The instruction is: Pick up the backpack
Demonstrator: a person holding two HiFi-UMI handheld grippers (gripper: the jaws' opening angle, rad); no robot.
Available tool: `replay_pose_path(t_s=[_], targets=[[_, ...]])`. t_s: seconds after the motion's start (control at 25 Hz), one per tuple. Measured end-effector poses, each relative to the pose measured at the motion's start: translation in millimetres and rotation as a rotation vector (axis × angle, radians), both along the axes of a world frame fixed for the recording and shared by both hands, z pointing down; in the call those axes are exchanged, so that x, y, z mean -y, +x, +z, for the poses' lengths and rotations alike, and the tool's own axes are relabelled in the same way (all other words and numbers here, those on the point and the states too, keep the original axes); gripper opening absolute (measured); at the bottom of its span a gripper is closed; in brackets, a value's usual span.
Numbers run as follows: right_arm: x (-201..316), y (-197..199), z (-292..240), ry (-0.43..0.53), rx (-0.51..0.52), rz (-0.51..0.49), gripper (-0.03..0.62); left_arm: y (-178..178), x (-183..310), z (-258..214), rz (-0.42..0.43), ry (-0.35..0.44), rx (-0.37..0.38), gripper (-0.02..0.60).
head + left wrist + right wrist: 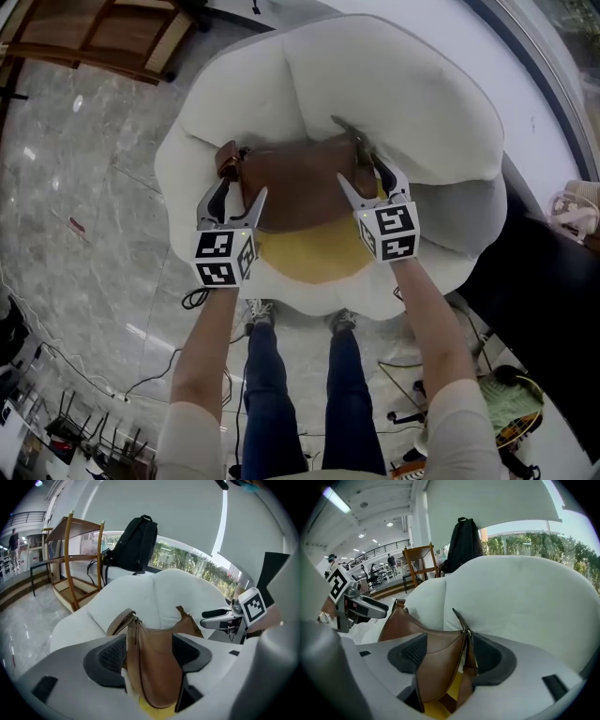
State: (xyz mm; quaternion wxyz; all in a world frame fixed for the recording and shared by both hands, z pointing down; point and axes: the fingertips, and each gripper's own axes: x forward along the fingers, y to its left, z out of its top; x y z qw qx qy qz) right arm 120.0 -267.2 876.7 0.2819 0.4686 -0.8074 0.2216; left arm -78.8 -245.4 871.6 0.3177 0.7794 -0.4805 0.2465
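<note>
Clutter round a brown bag (300, 183) on a white armchair (394, 84)

The brown bag lies across the armchair's seat, partly on a yellow cushion (309, 253), with the puffy back rising right behind it. Its strap end (228, 159) sticks out at the left. The left gripper (242, 192) straddles the bag's left end and the right gripper (361, 173) its right end. Each has its jaws wide apart, with leather standing between the pads and nothing clamped. The chair's soft back and the cushion crowd the bag on both long sides, so only its two ends are open to the jaws.

A black backpack (136, 545) stands upright behind the armchair, in front of the window (187, 557), well apart from both grippers. What it rests on cannot be made out. Beside it, to the left, is a wooden frame (70, 564) with curved uprights. A white blind (154, 503) hangs over the upper part of the glass, and greenery shows below it.

The floor (75, 169) is pale grey polished stone with veining. A black cable (192, 300) loops on it near the chair's front edge, by the person's jeans (272, 394). A dark surface (544, 272) sits close against the chair's right side. The right gripper view looks past the chair into a wide, lit hall with a railed upper level (386, 548) and small figures in the distance
</note>
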Motion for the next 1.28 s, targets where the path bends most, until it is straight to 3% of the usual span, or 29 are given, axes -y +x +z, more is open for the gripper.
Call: replay_pose_path(t_s=[0.28,0.6,1.28], targets=[[17,8,29,-0.063,-0.017,-0.002,0.316,0,8,22,-0.005,-0.04,0.009,0.305],[17,8,57,-0.149,0.036,0.003,0.327,-1,14,45,-0.018,-0.082,0.0,0.307],[20,-7,77,-0.229,0.21,0.013,0.327,3,21,73,-0.016,-0.116,-0.03,0.307]])
